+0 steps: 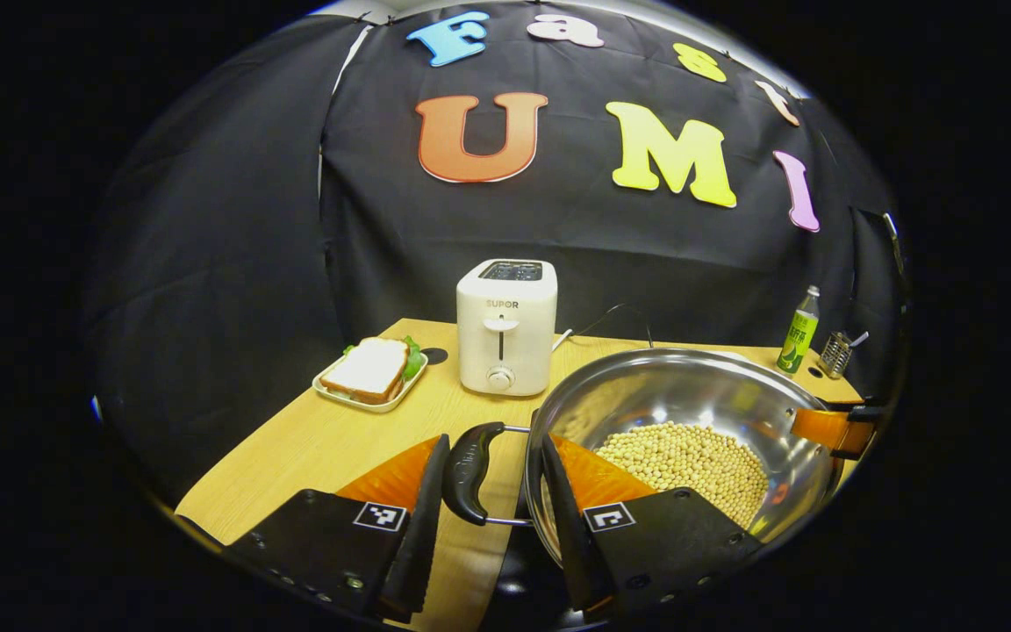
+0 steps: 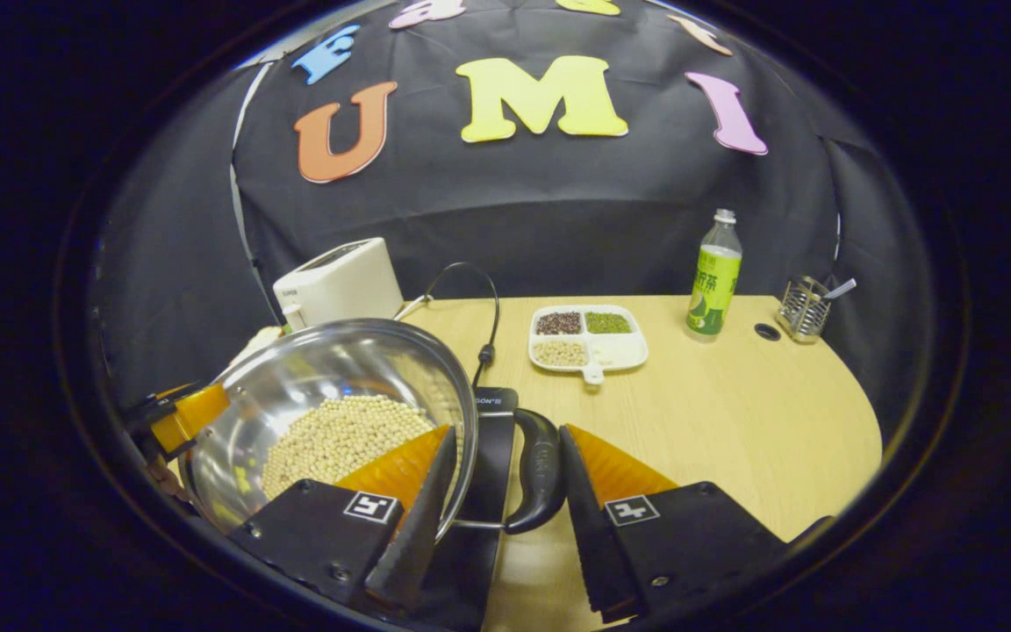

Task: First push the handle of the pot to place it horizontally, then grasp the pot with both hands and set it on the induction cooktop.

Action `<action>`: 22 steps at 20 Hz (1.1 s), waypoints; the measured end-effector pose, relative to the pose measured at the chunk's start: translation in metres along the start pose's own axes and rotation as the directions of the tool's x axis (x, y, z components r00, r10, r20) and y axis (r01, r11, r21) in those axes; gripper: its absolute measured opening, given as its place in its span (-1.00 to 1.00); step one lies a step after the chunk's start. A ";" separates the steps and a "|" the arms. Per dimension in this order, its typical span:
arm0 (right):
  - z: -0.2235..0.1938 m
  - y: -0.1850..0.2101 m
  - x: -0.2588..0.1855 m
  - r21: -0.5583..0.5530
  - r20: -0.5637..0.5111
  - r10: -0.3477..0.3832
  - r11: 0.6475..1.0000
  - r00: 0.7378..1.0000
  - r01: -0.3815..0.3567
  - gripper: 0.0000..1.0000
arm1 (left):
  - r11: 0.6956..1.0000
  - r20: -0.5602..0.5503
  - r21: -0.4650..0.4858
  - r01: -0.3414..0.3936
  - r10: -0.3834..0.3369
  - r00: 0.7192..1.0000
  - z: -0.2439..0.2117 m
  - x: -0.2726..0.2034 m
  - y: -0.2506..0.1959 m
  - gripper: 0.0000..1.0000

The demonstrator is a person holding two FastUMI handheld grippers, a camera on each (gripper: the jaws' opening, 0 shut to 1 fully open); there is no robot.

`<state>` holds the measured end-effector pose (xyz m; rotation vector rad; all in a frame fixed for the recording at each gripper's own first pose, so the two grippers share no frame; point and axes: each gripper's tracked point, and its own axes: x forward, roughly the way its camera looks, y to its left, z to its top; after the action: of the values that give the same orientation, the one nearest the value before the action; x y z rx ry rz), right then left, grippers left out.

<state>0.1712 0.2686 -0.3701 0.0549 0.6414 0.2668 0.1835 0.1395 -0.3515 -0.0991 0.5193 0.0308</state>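
Two side handles, one pair of tongs on each — that's the setup right now. The left tongs (image 1: 488,487) straddle the pot's near black handle (image 1: 469,471), and the right tongs (image 2: 498,491) straddle the other black handle (image 2: 537,470). Both look spread, with the fingers just beside the handles, not clamped, so I'd call them released.

The pot (image 1: 690,395) is shiny steel with a pile of soybeans (image 1: 690,461) in the bottom. It seems to sit over the black induction cooktop (image 2: 490,439) on the counter (image 2: 734,412), though I can't tell if it's fully down on the glass.

My guess on handling: rigid but slick metal, and the beans add weight and will slide if it tips — so keep it level. Grab the handles, not the rim. They hang on thin wire loops, so they may swivel; squeeze both evenly at the middle.
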 end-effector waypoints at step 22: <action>0.051 -0.019 -0.117 -0.021 0.246 -0.012 1.000 0.969 0.017 0.86 | 1.000 0.141 0.012 0.004 -0.006 0.990 0.054 -0.113 -0.021 0.90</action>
<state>0.1165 0.2215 -0.2637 0.0600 0.3917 0.2484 0.1130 0.1234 -0.2465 -0.0862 0.3778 0.0298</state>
